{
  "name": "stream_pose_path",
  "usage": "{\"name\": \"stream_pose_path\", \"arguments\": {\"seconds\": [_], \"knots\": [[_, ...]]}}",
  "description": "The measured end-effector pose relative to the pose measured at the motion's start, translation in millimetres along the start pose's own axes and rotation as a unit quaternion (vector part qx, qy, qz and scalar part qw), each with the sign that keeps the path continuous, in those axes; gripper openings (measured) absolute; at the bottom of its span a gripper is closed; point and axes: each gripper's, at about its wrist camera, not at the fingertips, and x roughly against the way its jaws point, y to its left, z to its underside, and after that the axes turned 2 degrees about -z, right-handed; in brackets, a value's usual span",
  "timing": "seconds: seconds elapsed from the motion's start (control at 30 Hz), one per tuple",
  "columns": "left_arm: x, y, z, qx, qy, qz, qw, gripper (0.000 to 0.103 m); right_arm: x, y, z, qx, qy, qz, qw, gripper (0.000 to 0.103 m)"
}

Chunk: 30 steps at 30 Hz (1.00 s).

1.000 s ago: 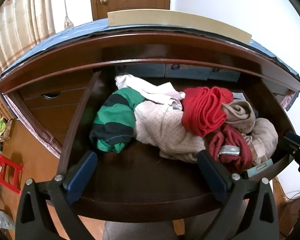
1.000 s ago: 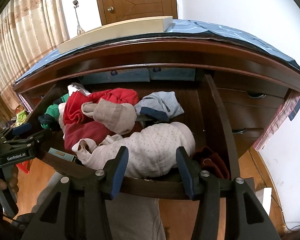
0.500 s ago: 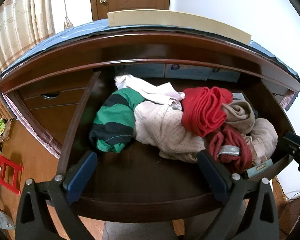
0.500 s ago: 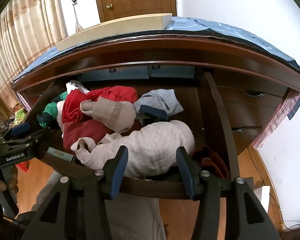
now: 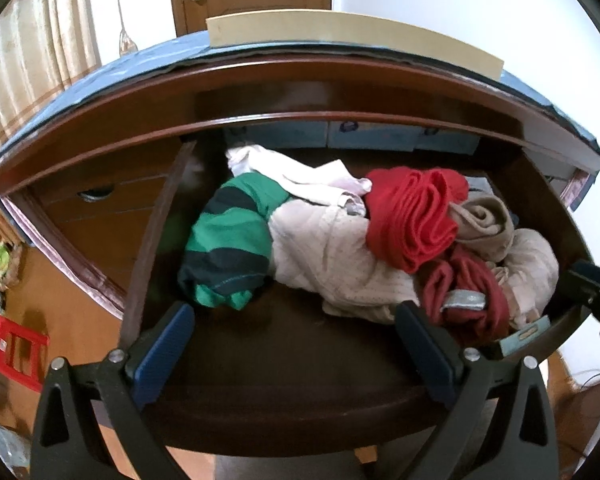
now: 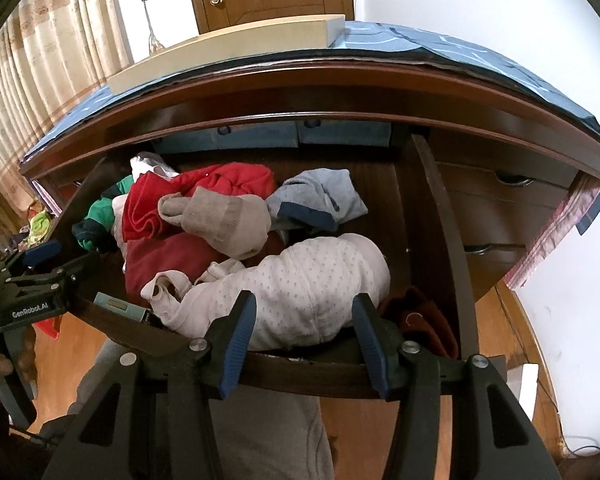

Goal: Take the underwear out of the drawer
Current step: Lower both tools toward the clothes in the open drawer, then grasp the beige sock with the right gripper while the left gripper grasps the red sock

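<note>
The wooden drawer (image 5: 300, 420) stands pulled out, with a heap of clothes in it. The heap holds a green striped piece (image 5: 228, 240), a cream dotted garment (image 5: 332, 256), a red piece (image 5: 412, 216), a beige one (image 5: 484, 220) and dark red underwear with a grey waistband (image 5: 464, 298). My left gripper (image 5: 292, 320) hovers open over the bare front left of the drawer floor. In the right wrist view, grey-blue briefs (image 6: 316, 200) lie at the back. My right gripper (image 6: 304, 312) is open above the drawer's front edge (image 6: 300, 372), just short of the cream dotted garment (image 6: 300, 280).
A dresser top with a blue cover (image 6: 460, 52) and a pale flat board (image 5: 340, 28) overhangs the drawer. Closed drawers with handles (image 6: 512, 180) sit to the right. A person's grey trouser leg (image 6: 268, 432) is below. A red crate (image 5: 12, 348) stands on the floor at left.
</note>
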Motion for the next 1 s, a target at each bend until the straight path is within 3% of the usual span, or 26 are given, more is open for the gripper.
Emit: {"name": "stream_pose_path", "arguments": {"seconds": [0.37,0.77,1.0], "knots": [[-10.4,17.9,-26.3,0.013,0.011,0.001,0.9998,0.102,-4.9,-3.2,-9.3,-0.012,0.040,-0.013,0.999,0.053],[-22.6,16.0,-32.8,-0.007,0.038,-0.001,0.9993,0.102,-0.9,-0.3,-26.1,-0.024,-0.015,-0.023,0.999,0.053],[-18.5,15.1,-42.1,-0.019,0.036,-0.003,0.9992,0.102,-8.0,6.1,-42.4,-0.019,-0.016,-0.048,0.999,0.053]]}}
